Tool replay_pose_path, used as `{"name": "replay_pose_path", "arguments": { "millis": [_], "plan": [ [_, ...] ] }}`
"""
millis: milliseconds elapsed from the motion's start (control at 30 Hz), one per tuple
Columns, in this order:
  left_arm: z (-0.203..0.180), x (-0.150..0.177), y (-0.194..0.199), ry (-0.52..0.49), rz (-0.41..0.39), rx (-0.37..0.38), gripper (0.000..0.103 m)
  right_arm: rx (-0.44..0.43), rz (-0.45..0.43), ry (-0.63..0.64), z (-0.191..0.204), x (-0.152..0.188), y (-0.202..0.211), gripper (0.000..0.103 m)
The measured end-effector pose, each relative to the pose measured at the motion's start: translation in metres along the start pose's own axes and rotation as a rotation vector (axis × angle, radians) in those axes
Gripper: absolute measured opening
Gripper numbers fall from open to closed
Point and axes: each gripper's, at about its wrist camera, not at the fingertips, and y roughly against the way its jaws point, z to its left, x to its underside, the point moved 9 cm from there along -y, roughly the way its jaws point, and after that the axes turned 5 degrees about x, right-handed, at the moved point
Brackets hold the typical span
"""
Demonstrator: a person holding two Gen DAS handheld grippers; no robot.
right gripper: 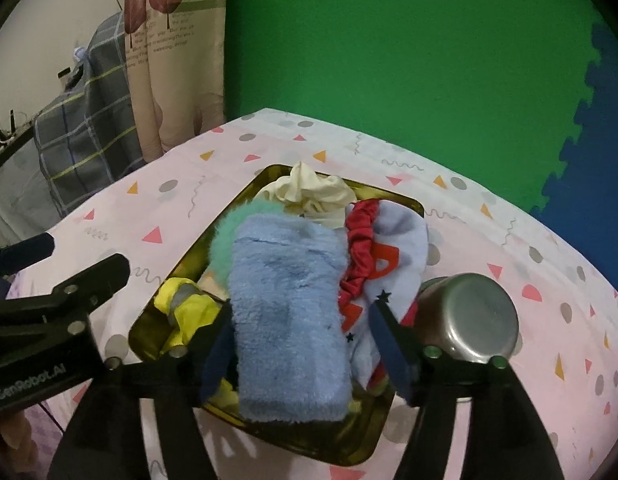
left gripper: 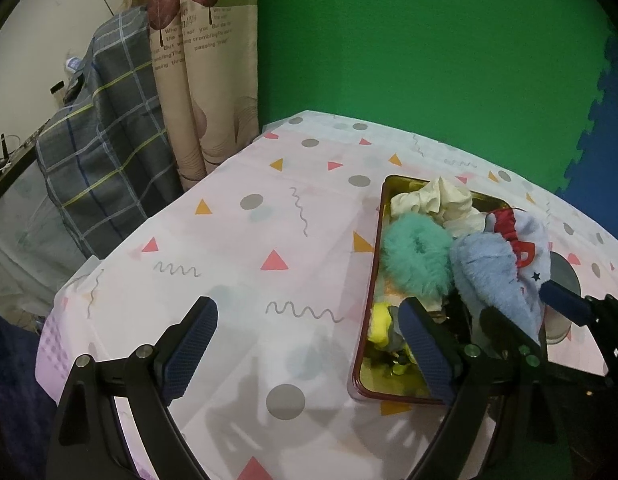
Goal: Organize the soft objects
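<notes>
The right gripper (right gripper: 301, 348) stands with its jaws spread on either side of the fluffy blue sock (right gripper: 287, 320), whose near end lies between them; the pads look clear of the pile, so I judge the sock is set down rather than gripped. It lies lengthwise over the near half of the gold tray (right gripper: 245, 196), on top of the other soft things, probably because the tray is already full: a teal fluffy scrunchie (right gripper: 225, 232) toward the left rim, a cream cloth (right gripper: 309, 192) at the far end, a pale sock with a red cuff (right gripper: 389, 256) along the right rim and a yellow cloth (right gripper: 185, 308) in the near left corner. The left gripper (left gripper: 309, 340) hangs open and empty over the tablecloth (left gripper: 249, 264) at the tray's left rim, out of the way. A steel cup (right gripper: 469, 320) lies on its side just outside the right rim.
</notes>
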Motion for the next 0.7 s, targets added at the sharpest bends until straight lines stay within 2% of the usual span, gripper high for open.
{"name": "replay_pose_path", "arguments": {
  "millis": [333, 567, 700],
  "plan": [
    [-0.003, 0.001, 0.003, 0.001, 0.0, 0.009, 0.091, 0.017, -0.014, -0.08, -0.015, 0.014, 0.028, 0.074],
    [-0.012, 0.003, 0.007, -0.023, -0.004, 0.018, 0.091, 0.031, -0.028, -0.18, -0.036, 0.03, 0.045, 0.075],
    [-0.016, 0.003, 0.009, -0.035, -0.01, 0.018, 0.091, 0.039, -0.021, -0.176, -0.038, 0.038, 0.047, 0.075]
  ]
}}
